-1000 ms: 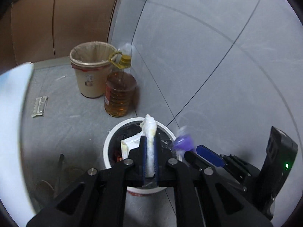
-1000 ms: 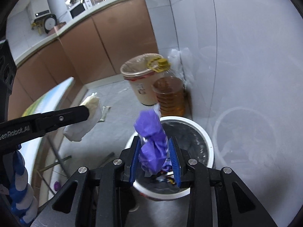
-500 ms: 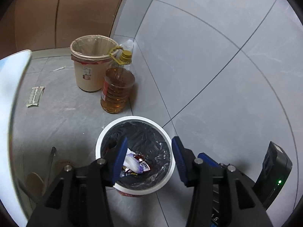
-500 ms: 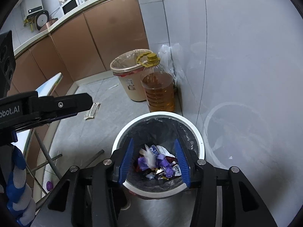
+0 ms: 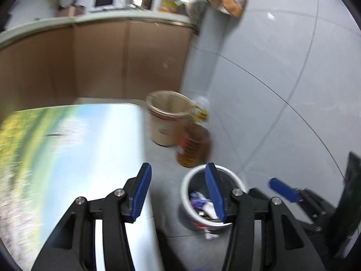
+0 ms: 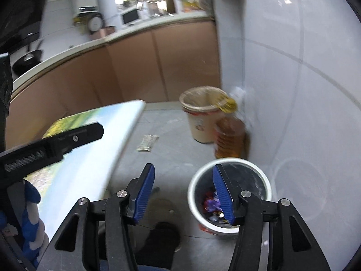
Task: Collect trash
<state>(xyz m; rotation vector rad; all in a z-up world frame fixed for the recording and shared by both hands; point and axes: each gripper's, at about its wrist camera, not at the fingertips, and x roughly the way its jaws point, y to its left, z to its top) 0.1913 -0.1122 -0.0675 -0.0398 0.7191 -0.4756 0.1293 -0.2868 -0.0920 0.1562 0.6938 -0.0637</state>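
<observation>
A white bin (image 5: 185, 181) (image 6: 195, 181) with a black liner stands on the floor by the tiled wall. Crumpled purple and white trash (image 5: 200, 202) (image 6: 211, 203) lies inside it. A small white scrap (image 5: 211, 236) lies on the floor at the bin's foot. My left gripper (image 5: 178, 169) hangs above and left of the bin, over the table edge; its jaws are opening with nothing between them. My right gripper (image 6: 183, 169) is also raised left of the bin, jaws opening and empty. Both views are blurred.
A beige lined bin (image 5: 167, 122) (image 6: 203, 117) and an amber oil bottle (image 5: 194, 146) (image 6: 230, 135) stand farther along the wall. A table (image 5: 79, 158) (image 6: 90, 149) with a landscape print fills the left. A flat wrapper (image 6: 147, 143) lies on the floor. A dark shoe (image 6: 162, 241) shows below.
Both grippers let go of their trash, the white tissue and the purple wad, which now lie in the white bin. Both then rose and swung left toward the table, jaws wider.
</observation>
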